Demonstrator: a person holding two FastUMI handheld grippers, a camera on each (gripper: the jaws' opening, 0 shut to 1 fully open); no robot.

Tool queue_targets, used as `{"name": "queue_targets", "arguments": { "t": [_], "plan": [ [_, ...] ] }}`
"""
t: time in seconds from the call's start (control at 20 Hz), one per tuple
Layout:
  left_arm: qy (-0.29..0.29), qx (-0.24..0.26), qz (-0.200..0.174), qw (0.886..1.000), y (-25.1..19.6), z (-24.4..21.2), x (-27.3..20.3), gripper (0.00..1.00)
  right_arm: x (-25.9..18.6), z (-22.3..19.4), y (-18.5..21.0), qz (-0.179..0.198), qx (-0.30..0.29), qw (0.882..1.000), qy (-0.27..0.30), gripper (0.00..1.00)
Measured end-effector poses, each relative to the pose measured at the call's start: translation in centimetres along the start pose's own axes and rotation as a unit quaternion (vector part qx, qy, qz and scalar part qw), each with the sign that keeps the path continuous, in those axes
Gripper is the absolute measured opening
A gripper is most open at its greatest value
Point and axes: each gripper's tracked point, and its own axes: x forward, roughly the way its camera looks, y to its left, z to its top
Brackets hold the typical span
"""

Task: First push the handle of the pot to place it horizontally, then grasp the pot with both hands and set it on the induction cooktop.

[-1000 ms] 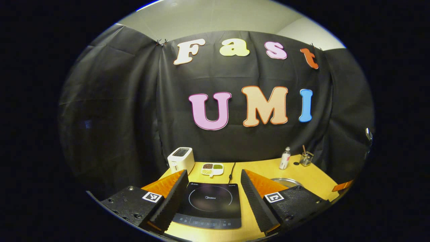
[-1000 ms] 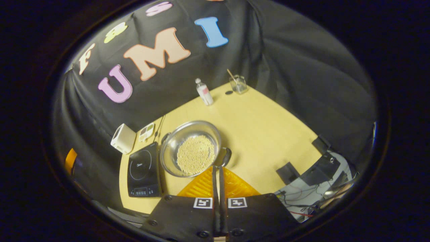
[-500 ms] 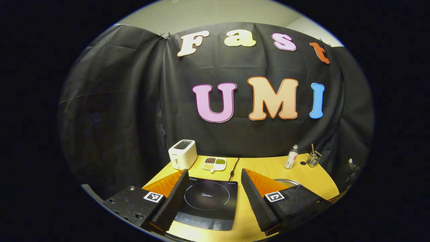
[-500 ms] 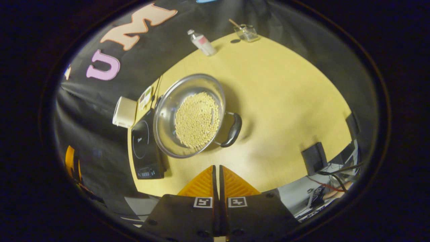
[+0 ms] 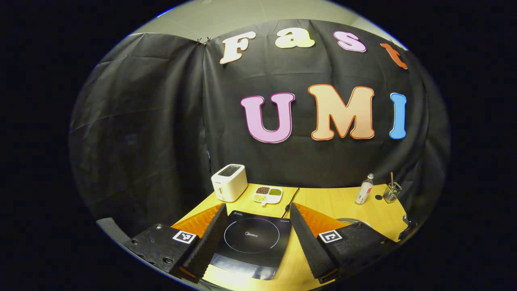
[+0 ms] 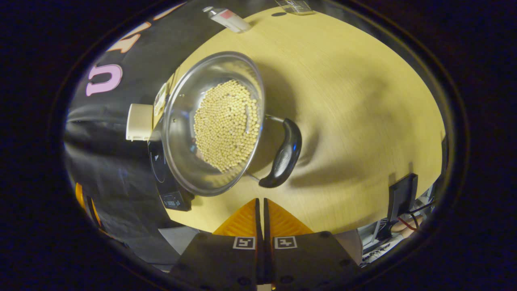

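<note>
A steel pot (image 6: 183, 133) holding pale yellow beans stands on the wooden table (image 6: 347, 93). Its black loop handle (image 6: 285, 154) sticks out from the rim on the side toward my right gripper (image 6: 260, 201). That gripper is shut with nothing between its fingers, and its tips hover a short way from the handle's near end, apart from it. The black induction cooktop (image 5: 252, 238) lies flat beyond my left gripper (image 5: 257, 208), which is open and holds nothing. A sliver of the pot's rim (image 5: 354, 221) peeks out past that gripper's right-hand finger. The cooktop (image 6: 161, 178) lies beside the pot.
A white toaster (image 5: 229, 182) and a small divided dish (image 5: 267, 194) sit behind the cooktop, whose cord runs to the wall. A small bottle (image 5: 364, 189) and a glass with a stick (image 5: 391, 193) stand at the table's far right corner. Dark stands (image 6: 400, 196) border the table edge.
My right gripper has come down much closer to the pot, still shut, so the pot and handle look far larger. The left gripper view has drifted slightly left; its gripper stays open.
</note>
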Motion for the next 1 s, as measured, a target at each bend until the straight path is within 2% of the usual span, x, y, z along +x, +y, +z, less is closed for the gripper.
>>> {"name": "queue_targets", "arguments": {
  "t": [0.15, 0.2, 0.35, 0.4, 0.65, 0.8, 0.85, 1.0],
  "plan": [
    [0.016, -0.015, 0.008, 1.0, -1.1, -0.7, 0.4, 0.94, 0.6, 1.3, -0.5, -0.002, 0.016, 1.0, 0.009, 0.0],
    [0.02, -0.016, 0.012, 1.0, -1.2, -0.8, 0.5, 0.94, 0.5, 1.4, -0.6, -0.003, 0.021, 1.0, 0.013, 0.03],
    [0.023, -0.017, 0.026, 0.999, -1.4, -0.9, 0.5, 0.94, 0.0, 3.4, -1.6, -0.011, 0.031, 0.999, -0.003, 0.0],
    [0.024, -0.018, 0.028, 0.999, -1.4, -1.0, 0.5, 0.94, -0.2, 4.1, -1.9, -0.013, 0.034, 0.999, -0.011, 0.03],
    [0.037, -0.014, 0.034, 0.999, -1.7, -1.7, 0.5, 0.95, -0.7, 8.1, -3.0, -0.018, 0.034, 0.998, -0.042, 0.03],
    [0.044, -0.013, 0.036, 0.998, -1.8, -2.0, 1.0, 0.94, -1.1, 9.2, -3.3, -0.014, 0.045, 0.998, -0.048, 0.03],
    [0.047, -0.015, 0.035, 0.998, -2.1, -2.2, 1.2, 0.92, -0.9, 9.8, -3.2, -0.012, 0.049, 0.998, -0.049, 0.0],
    [0.056, -0.014, 0.034, 0.998, -2.4, -2.6, 2.0, 0.95, -0.6, 10.6, -3.3, -0.011, 0.058, 0.997, -0.049, 0.03]
  ]
}}
